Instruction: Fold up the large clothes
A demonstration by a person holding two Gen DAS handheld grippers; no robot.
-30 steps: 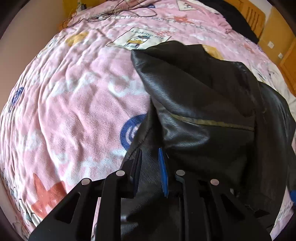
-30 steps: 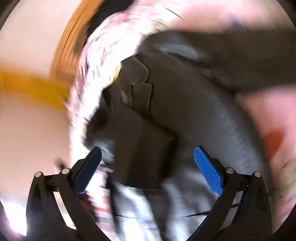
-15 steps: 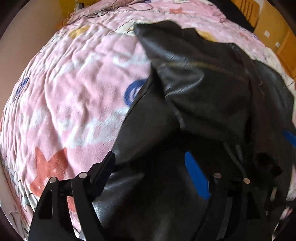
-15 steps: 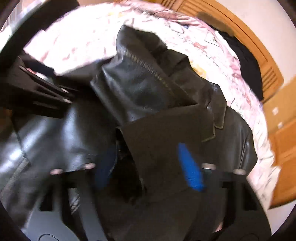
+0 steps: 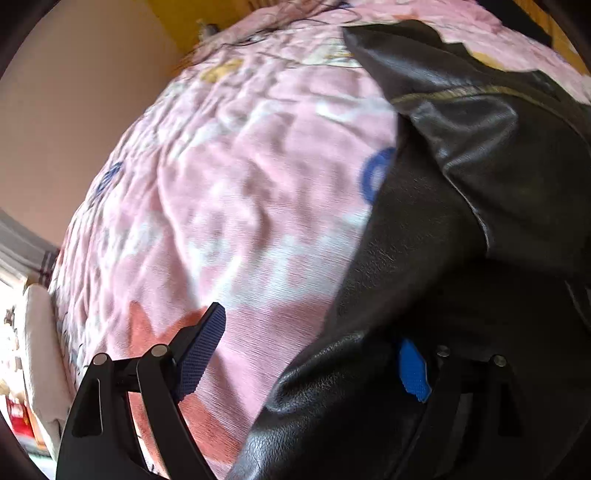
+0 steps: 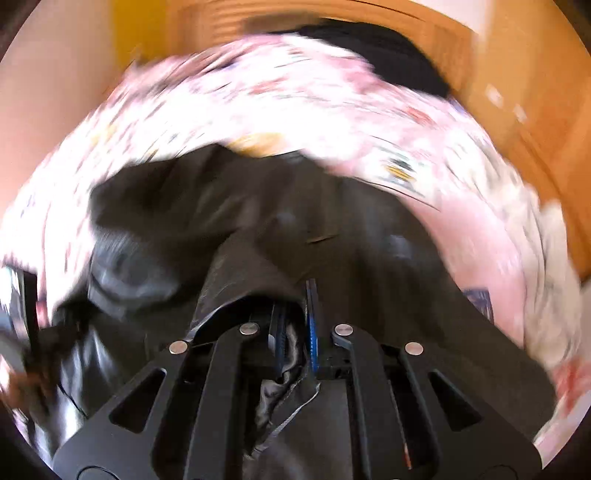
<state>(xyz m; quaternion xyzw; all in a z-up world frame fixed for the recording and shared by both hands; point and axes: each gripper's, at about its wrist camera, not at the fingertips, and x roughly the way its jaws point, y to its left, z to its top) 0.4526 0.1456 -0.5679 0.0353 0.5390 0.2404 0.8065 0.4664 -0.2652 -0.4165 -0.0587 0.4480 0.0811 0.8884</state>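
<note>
A black leather jacket (image 5: 461, 184) lies crumpled on the pink patterned blanket (image 5: 240, 184), filling the right half of the left wrist view. My left gripper (image 5: 312, 332) hangs just above the jacket's near left edge, its jaws wide and still opening. A fold of leather sits between them, with neither pad pressing on it. In the blurred right wrist view, my right gripper (image 6: 295, 306) is shut on a bunched edge of the jacket (image 6: 369, 240). Grey lining pokes out between its fingers.
The bed's left edge drops off beside a white padded object (image 5: 37, 332) and a plain wall (image 5: 74, 92). Thin cables (image 5: 288, 26) lie at the bed's far end. A wooden headboard (image 6: 517, 110) and a dark garment (image 6: 388, 55) border the far side.
My left gripper let go of the jacket, spread wide, and sank toward its near left edge. My right gripper went from wide open to shut on the jacket while swinging round.
</note>
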